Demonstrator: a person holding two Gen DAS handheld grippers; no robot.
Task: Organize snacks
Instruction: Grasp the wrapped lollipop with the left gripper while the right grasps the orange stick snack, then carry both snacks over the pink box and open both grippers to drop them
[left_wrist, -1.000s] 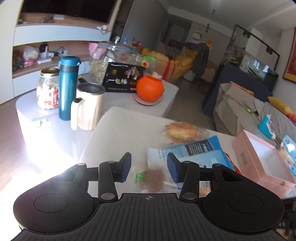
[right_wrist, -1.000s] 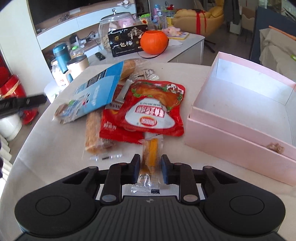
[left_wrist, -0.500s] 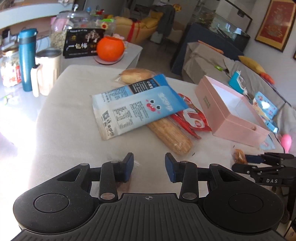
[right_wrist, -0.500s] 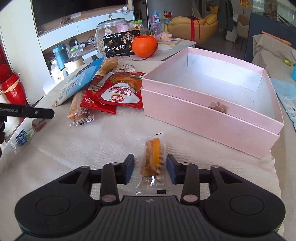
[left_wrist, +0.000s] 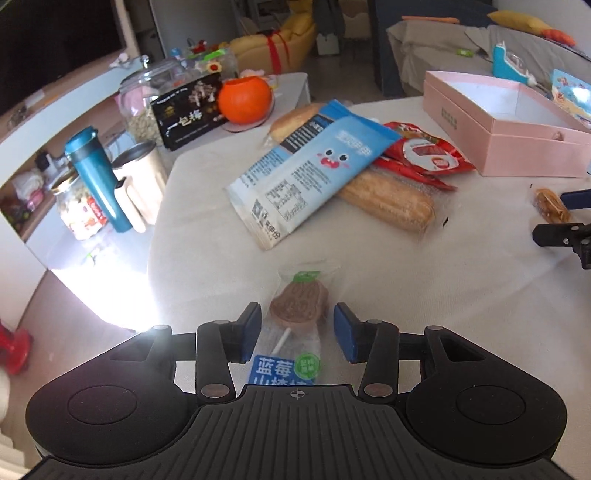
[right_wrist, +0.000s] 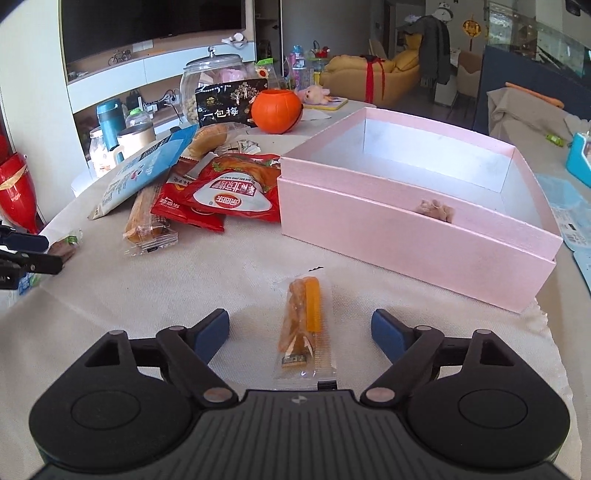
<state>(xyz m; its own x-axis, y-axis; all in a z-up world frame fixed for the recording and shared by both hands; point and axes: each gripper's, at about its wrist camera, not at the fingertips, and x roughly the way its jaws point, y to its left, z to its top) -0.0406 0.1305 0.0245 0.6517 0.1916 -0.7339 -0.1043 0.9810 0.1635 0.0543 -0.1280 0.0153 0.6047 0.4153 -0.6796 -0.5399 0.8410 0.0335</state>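
Step in hand: judged as the picking-up stage of sorting snacks into the pink box (right_wrist: 406, 236); each claw is lined up on its own small packet, neither packet gripped yet
Left claw (left_wrist: 297, 332): partly parted, jaws standing either side of the lollipop packet (left_wrist: 297, 306) with a gap showing on both sides; the packet lies flat on the table (left_wrist: 443, 295), its stick pointing back toward the claw body
Right claw (right_wrist: 300, 330): spread wide, fingers well clear of the orange stick snack (right_wrist: 303, 325), which lies flat on the cloth between them, lengthwise along the claw's axis
Box: open, just beyond the orange snack and to its right in the right wrist view; one small brownish item (right_wrist: 436, 210) sits inside against the near wall; otherwise the interior looks bare
Remaining pile: blue pouch (left_wrist: 310, 166), wrapped bread stick (left_wrist: 388, 199) and red packets (right_wrist: 229, 192) lie overlapped near the box's left side, untouched
Next move calls for: closing each claw squarely on its packet's body rather than the thin film edge; then lifting over the box's near wall before letting go; the slick wrappers may slide, so a centred pinch seems wise
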